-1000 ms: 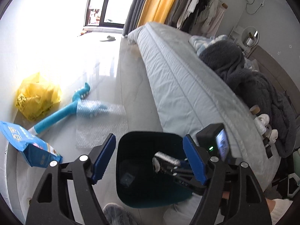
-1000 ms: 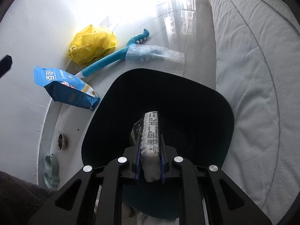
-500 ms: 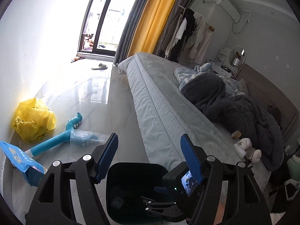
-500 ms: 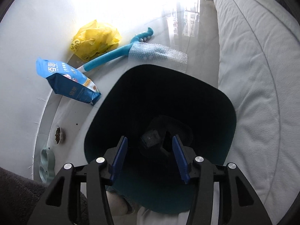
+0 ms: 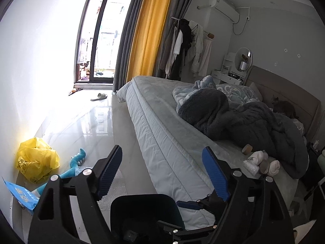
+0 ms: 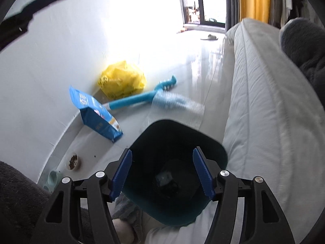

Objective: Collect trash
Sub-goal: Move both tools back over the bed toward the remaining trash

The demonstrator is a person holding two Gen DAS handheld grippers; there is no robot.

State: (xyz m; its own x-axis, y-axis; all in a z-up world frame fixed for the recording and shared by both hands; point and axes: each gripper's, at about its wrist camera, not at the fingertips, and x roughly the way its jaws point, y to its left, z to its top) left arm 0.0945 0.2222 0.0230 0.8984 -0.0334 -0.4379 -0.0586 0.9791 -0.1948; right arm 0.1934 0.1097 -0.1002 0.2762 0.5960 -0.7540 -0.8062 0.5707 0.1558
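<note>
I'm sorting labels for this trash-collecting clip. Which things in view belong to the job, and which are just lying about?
Part of the job:
- bin on the floor by the bed, with trash already inside
- yellow bag
- blue packet
- bubble wrap

Probably just lying about:
- blue toy
- slipper
- food bowl
- blanket on the bed

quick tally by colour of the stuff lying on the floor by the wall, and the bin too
Yellow: 1, the plastic bag
Blue: 3, the snack pouch, the long-handled brush, the bubble wrap sheet
Dark teal: 1, the trash bin
Total: 5
</note>
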